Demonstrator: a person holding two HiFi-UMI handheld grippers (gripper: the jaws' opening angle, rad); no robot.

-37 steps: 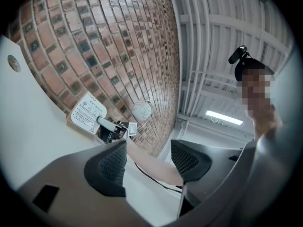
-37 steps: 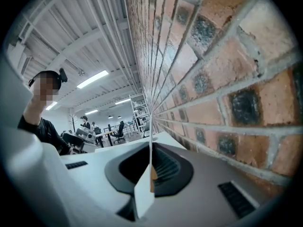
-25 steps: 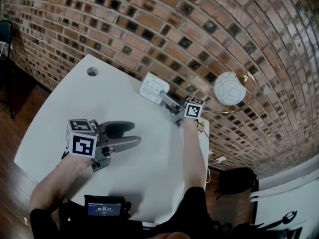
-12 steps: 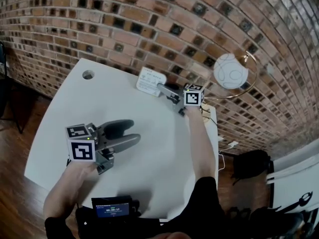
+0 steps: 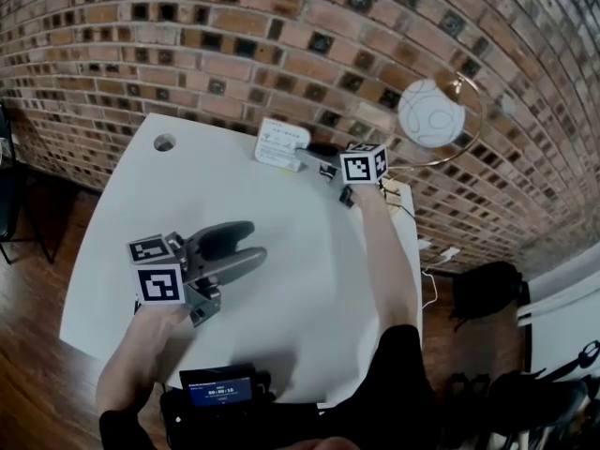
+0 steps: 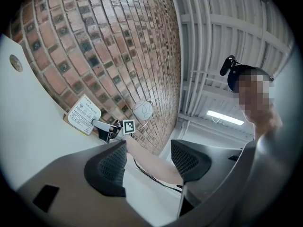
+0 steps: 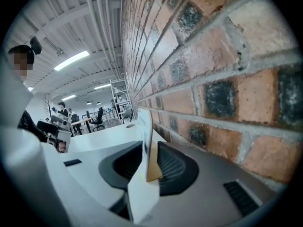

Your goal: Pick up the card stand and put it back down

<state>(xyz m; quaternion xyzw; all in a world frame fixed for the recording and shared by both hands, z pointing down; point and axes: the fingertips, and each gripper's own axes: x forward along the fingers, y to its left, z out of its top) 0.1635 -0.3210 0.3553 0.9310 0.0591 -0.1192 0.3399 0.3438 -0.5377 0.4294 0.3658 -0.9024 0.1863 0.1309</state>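
The card stand [image 5: 281, 144], a white printed card on a tan base, stands on the white table [image 5: 281, 261] close to the brick wall. My right gripper [image 5: 304, 159] reaches it from the right. In the right gripper view the card stand [image 7: 146, 141] sits edge-on between the two pads; the jaws have just been opening and a dark gap shows on the card's left side. My left gripper [image 5: 251, 244] rests low at the table's near left, open with nothing in it. From the left gripper view, the card stand [image 6: 84, 115] appears far off.
A round cable hole [image 5: 165, 142] lies at the table's far left corner. A white globe lamp [image 5: 430, 112] on a brass ring stands at the far right by the brick wall [image 5: 187, 36]. A small device with a lit screen [image 5: 217, 390] sits at the near edge.
The right gripper and the card stand have stayed together by the wall, with the gripper tipped a little. The left gripper has kept still. The head view has shifted.
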